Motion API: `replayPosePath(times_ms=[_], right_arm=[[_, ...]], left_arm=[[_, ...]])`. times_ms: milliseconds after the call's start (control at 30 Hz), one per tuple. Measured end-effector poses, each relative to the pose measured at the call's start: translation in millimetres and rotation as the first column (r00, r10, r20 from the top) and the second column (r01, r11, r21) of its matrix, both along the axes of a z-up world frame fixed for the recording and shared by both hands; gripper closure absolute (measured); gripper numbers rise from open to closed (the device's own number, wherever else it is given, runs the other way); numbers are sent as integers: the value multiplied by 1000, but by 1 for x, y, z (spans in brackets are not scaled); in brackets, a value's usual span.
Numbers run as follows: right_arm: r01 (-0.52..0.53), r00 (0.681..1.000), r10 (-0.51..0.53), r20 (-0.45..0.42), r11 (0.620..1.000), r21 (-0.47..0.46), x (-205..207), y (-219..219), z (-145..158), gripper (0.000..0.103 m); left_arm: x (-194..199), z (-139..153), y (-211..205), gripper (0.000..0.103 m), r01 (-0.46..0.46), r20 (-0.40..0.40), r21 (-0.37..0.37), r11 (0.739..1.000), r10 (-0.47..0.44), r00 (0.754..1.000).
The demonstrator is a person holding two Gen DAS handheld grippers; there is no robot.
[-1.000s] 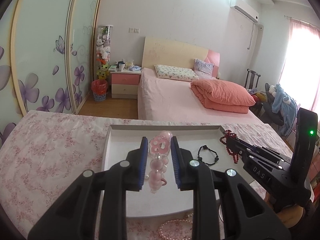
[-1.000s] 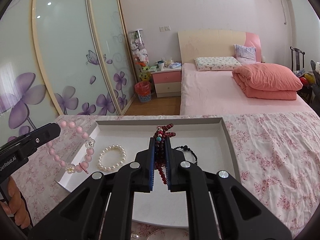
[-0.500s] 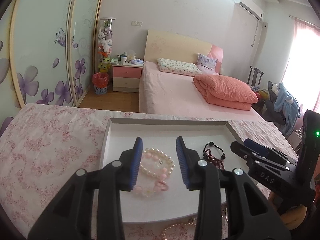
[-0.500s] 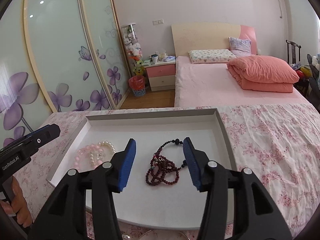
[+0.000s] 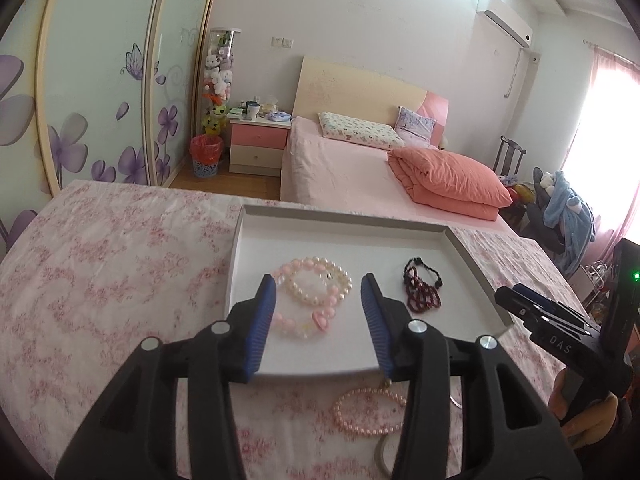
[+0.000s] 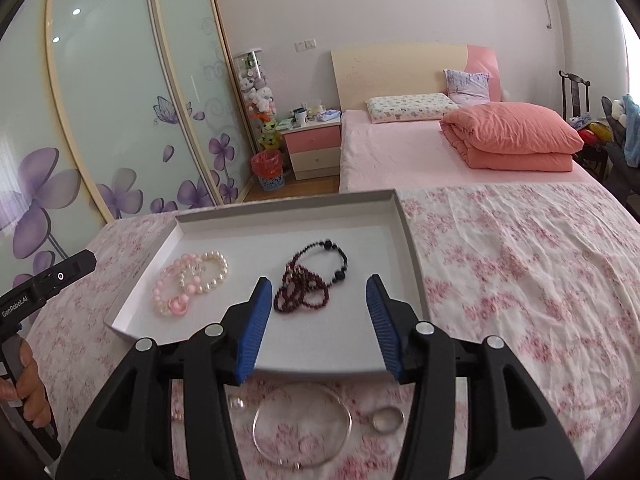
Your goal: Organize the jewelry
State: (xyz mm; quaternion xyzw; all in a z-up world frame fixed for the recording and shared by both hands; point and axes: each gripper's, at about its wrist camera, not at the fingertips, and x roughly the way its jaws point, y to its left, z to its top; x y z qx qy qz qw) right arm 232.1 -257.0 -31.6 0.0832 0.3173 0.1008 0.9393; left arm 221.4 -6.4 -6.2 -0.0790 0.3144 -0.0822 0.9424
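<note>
Both my left gripper (image 5: 318, 316) and right gripper (image 6: 318, 316) gape wide, empty. Four bracelets lie inside the tray (image 6: 404, 232). Next: approach the bangle (image 6: 303, 424) just outside the tray's near rim, low and square.

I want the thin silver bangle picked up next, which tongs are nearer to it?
Right. The right tongs hang open just above the thin silver bangle; the left tongs sit further left, over the pink bead bracelet.

Pale pink bedroom walls (image 5: 360, 20). Sliding wardrobe doors (image 6: 100, 120) with purple flowers at left. Pink bed (image 6: 420, 160) with folded coral quilt (image 6: 516, 136), pink nightstand (image 5: 259, 146) beside it. Bright curtained window (image 5: 604, 128) at right.
</note>
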Motion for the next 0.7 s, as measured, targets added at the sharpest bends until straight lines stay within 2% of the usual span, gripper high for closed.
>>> replayPosePath(times_ms=[233,367,467,700], right_arm=[[-37,997,35,-72,999,-26,-39,-3,-20,53],[-30,993,23,-115,998,-63,-49,-4,-33,53],[-21,988,13,-152,998,-51,-50,-9,-41,53],[-84,979,75,-192,996,-42,-58,4,-48,53]], left_arm=[[-30,-14,8,48,2,-32,-5,1000,-3,999],[-37,-21,16,46,-12,-54,-1,1000,12,998],[-43,-26,20,46,-22,-69,-1,1000,22,997],[-50,-33,26,46,-25,-88,4,1000,26,996]])
